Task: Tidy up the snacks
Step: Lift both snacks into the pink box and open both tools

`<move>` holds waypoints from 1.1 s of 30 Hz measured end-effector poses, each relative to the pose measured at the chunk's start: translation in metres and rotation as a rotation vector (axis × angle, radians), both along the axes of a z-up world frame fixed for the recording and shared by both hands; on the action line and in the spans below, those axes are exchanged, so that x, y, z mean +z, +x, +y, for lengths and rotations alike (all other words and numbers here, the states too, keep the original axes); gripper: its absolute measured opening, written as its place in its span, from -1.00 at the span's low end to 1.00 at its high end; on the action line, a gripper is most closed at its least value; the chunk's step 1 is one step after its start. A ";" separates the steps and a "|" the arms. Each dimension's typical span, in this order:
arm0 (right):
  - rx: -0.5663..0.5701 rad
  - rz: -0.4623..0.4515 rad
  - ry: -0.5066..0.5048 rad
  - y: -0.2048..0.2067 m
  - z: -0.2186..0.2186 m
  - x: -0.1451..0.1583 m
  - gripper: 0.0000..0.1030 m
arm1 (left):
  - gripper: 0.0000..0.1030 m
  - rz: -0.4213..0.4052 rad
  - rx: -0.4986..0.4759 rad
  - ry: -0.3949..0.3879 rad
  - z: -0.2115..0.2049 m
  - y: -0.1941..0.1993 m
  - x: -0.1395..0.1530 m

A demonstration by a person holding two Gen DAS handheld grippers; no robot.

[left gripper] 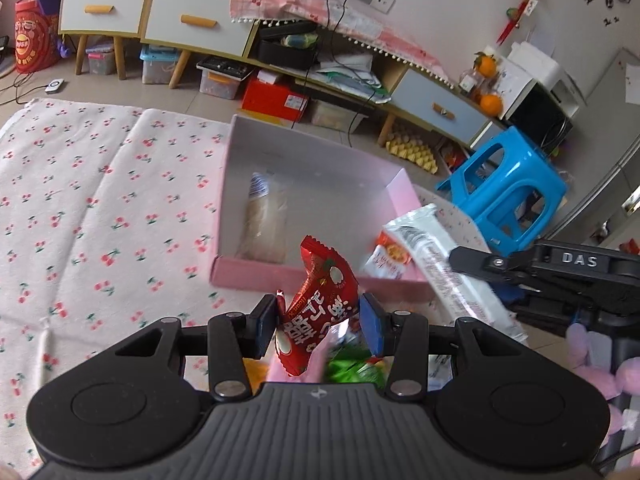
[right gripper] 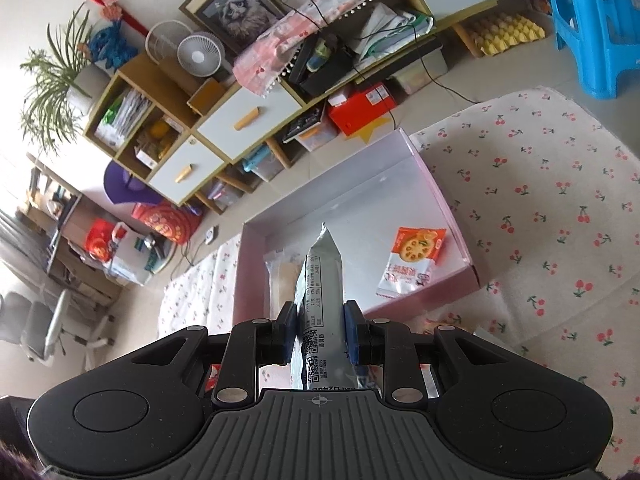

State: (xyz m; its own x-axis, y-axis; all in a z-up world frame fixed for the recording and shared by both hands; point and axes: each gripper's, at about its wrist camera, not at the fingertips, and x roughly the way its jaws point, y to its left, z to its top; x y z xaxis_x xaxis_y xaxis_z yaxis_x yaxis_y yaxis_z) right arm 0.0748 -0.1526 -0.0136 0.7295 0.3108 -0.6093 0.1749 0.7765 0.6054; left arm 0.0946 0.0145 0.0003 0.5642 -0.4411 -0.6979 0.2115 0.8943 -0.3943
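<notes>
With the left gripper (left gripper: 318,322) pinching the red packet (left gripper: 320,304) and the right gripper (right gripper: 321,334) pinching the silver pack (right gripper: 322,300), carry both fully over the pink box (left gripper: 230,184) wall before letting go.

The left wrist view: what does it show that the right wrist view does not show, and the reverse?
Only the left wrist view shows the left gripper shut on a red snack packet, and the oranges. Only the right wrist view shows the fan, the plant and the framed picture. Both show the pink box, the orange packet and pale packet inside, the silver packet and the blue stool.
</notes>
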 end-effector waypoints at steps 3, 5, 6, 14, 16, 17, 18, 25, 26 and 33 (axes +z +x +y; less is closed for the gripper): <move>-0.012 0.005 0.014 0.008 -0.002 -0.003 -0.53 | -0.20 -0.015 -0.014 0.014 -0.005 0.004 0.001; -0.022 0.015 0.040 0.017 -0.008 -0.004 -0.53 | -0.20 -0.027 -0.027 0.041 -0.010 0.012 0.003; -0.028 0.011 0.045 0.021 -0.010 -0.004 -0.53 | -0.20 -0.030 -0.026 0.046 -0.012 0.017 0.003; -0.064 -0.021 0.036 0.067 -0.027 -0.010 -0.53 | -0.20 -0.065 -0.057 0.045 -0.036 0.054 -0.004; -0.065 -0.018 0.024 0.077 -0.029 -0.016 -0.53 | -0.20 -0.062 -0.062 0.036 -0.040 0.061 -0.010; -0.064 -0.016 0.015 0.082 -0.030 -0.020 -0.52 | -0.20 -0.063 -0.066 0.034 -0.042 0.064 -0.014; -0.064 -0.014 0.008 0.086 -0.031 -0.024 -0.52 | -0.19 -0.064 -0.072 0.034 -0.043 0.066 -0.017; -0.049 -0.005 -0.003 0.109 -0.041 -0.048 -0.52 | -0.19 -0.050 -0.106 0.077 -0.053 0.079 -0.033; -0.044 -0.007 0.000 0.112 -0.041 -0.050 -0.52 | -0.19 -0.050 -0.112 0.085 -0.054 0.079 -0.034; -0.007 -0.016 -0.041 0.121 -0.032 -0.057 -0.52 | -0.19 -0.020 -0.116 0.103 -0.059 0.088 -0.041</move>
